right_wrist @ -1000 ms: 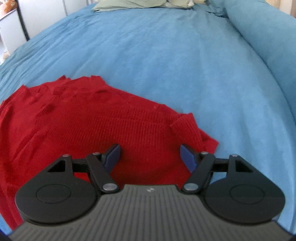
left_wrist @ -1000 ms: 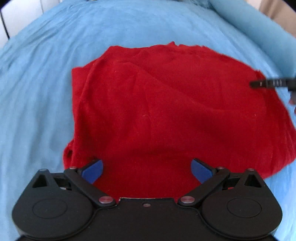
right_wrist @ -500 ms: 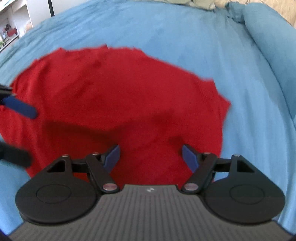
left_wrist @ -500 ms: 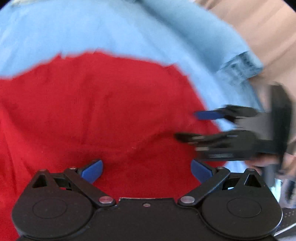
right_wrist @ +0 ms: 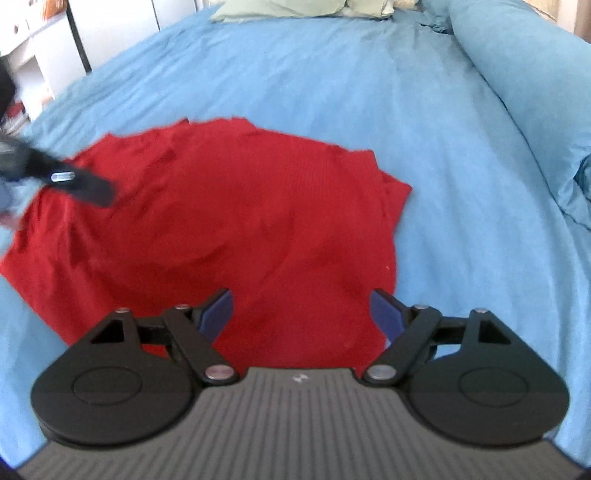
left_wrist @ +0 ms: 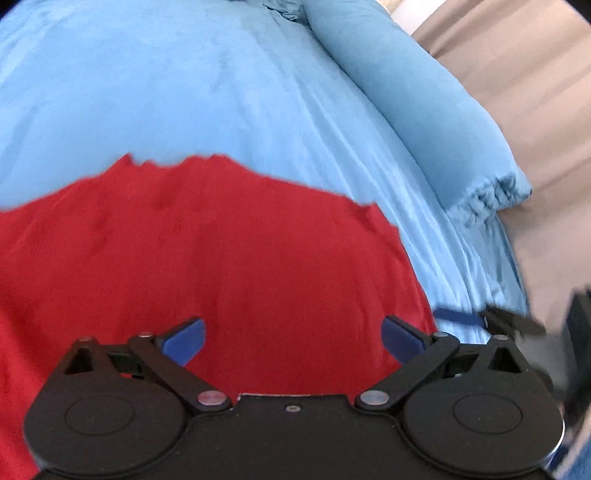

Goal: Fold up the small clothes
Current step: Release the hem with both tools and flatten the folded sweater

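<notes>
A red knit garment (right_wrist: 229, 221) lies spread, roughly folded, on the blue bedspread (right_wrist: 332, 92); it also fills the lower left wrist view (left_wrist: 221, 266). My left gripper (left_wrist: 293, 341) is open and empty, hovering over the garment's near right part. My right gripper (right_wrist: 301, 314) is open and empty above the garment's near edge. A blurred finger of the left gripper (right_wrist: 85, 184) shows over the garment's left side in the right wrist view. A blurred part of the right gripper (left_wrist: 480, 317) shows beside the garment's right edge in the left wrist view.
A rolled blue duvet (left_wrist: 424, 92) runs along the bed's right side, also in the right wrist view (right_wrist: 524, 81). Green pillows (right_wrist: 280, 7) lie at the bed's far end. White furniture (right_wrist: 44, 48) stands at the left. Beige floor (left_wrist: 535, 74) lies past the bed's right edge.
Both grippers have pulled back and apart from the garment, staying open. The left view has swung right toward the bed's edge. The right gripper has risen, showing the whole garment.
</notes>
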